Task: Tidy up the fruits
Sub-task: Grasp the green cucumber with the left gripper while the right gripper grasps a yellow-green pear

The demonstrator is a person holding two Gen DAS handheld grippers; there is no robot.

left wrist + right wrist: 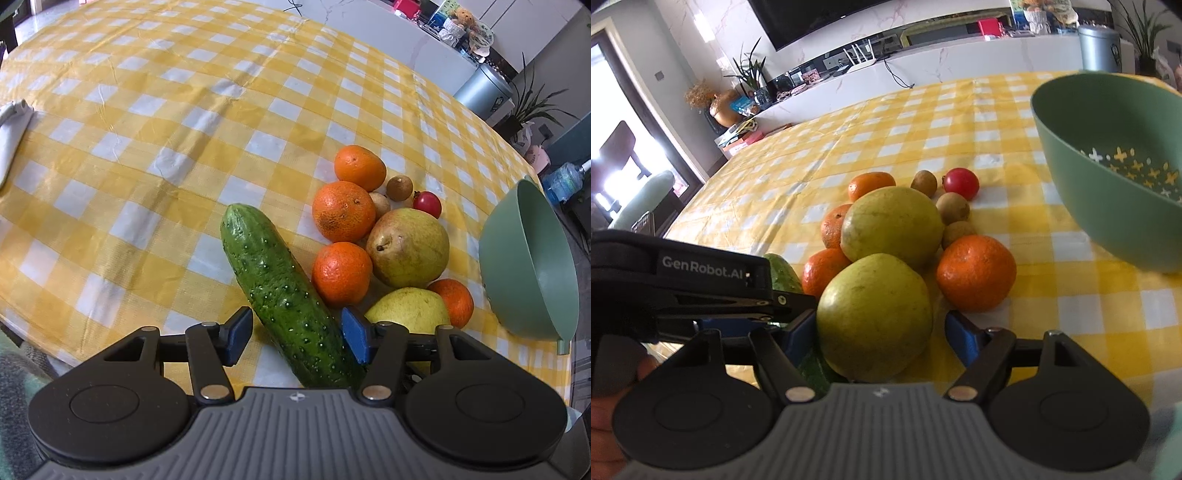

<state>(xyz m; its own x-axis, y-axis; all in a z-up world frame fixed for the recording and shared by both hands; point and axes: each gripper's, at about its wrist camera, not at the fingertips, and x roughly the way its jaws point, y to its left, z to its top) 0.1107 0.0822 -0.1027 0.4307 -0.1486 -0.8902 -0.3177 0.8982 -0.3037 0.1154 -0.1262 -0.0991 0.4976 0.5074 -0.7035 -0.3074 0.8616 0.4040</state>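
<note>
The left hand-held gripper [297, 338] tips down steeply. Its two blue pads [238, 334] stand apart, one on each side of the cucumber [280, 291], and there is a gap on the left side. The right hand-held gripper [882, 338] tips down too. Its blue pads [962, 338] stand wide, one on each side of the near pear [873, 317]; the pear hides whether they touch it. A bit of the person's hand [602, 435] shows at the lower left edge of the right wrist view.
</note>
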